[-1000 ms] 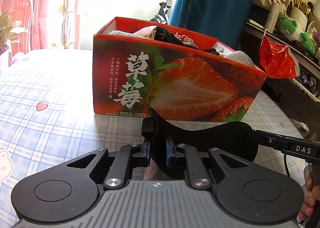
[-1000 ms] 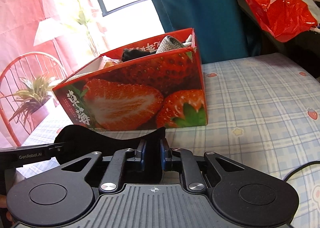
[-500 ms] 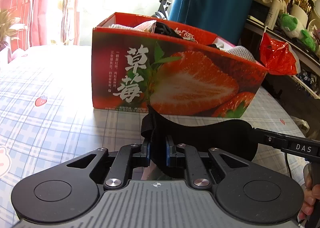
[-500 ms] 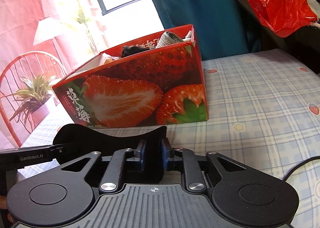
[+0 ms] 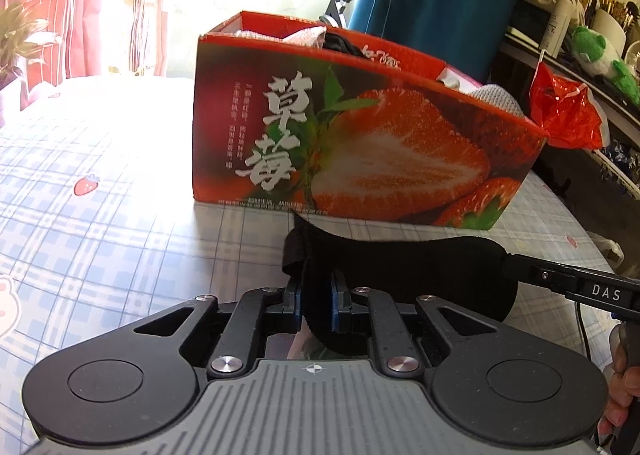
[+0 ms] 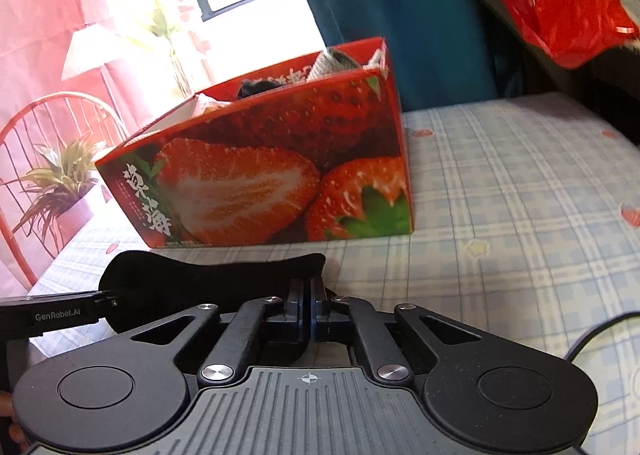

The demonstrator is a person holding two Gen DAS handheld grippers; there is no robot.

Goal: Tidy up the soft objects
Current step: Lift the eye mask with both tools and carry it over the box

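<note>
Left gripper point(image 5: 315, 305) clamped on one end of black sleep mask point(image 5: 404, 271), stretched above checked tablecloth point(image 5: 100, 223). Strawberry box point(image 5: 360, 143) stood at 12 o'clock beyond it. Right gripper point(image 6: 307, 309) had just been closing, pinched tight on mask's other end.

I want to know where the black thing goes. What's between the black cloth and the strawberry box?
Nothing: a bare strip of checked tablecloth separates the black cloth from the strawberry box. Both wrist views show it.
</note>
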